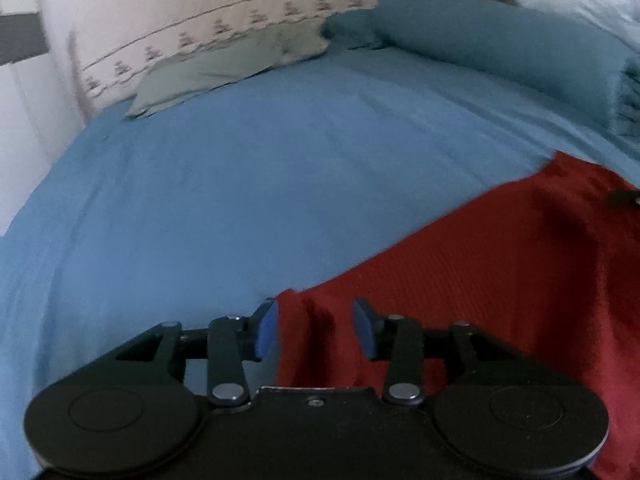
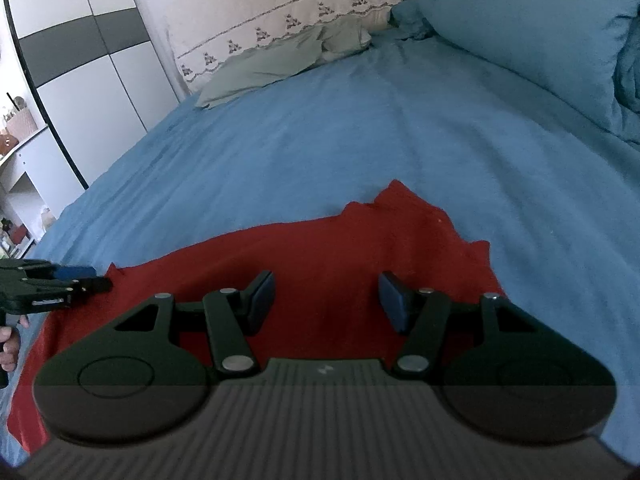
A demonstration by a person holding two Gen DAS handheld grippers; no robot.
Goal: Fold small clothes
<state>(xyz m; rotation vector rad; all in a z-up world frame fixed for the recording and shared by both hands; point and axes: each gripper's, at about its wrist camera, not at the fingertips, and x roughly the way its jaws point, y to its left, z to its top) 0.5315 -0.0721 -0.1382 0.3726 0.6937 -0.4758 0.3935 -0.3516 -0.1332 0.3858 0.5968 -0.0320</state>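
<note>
Cloth first: a bunched corner of the red garment [image 1: 460, 280] stands up between the fingers of my left gripper [image 1: 315, 330]. The jaws are parted, with the blue left pad [image 1: 267, 332] right against the fold and the right pad a little off it, so I see nothing clamped. From that corner the garment spreads away to the right and toward me, flat on the blue bedsheet [image 1: 200, 200].

My right gripper [image 2: 326, 300] hangs over the middle of the same red garment [image 2: 320, 248], its jaws wide apart and holding nothing. I cannot tell whether its fingertips [image 2: 264, 296] touch the fabric or float just above it.

In the right wrist view the left gripper [image 2: 80, 280] shows at the far left edge, at the garment's left corner, with part of my hand [image 2: 10, 344] below it, mostly cut off. The near edge of the garment is hidden under both gripper bodies, and its far edge is ragged and uneven, so I cannot make out what kind of garment it is.

Farther up the bed lie a grey-green pillow [image 2: 280, 64] by the embroidered headboard cover [image 2: 280, 4] and a rolled teal blanket [image 1: 500, 48] to the right. A wardrobe [image 2: 88, 40] stands at the left.
</note>
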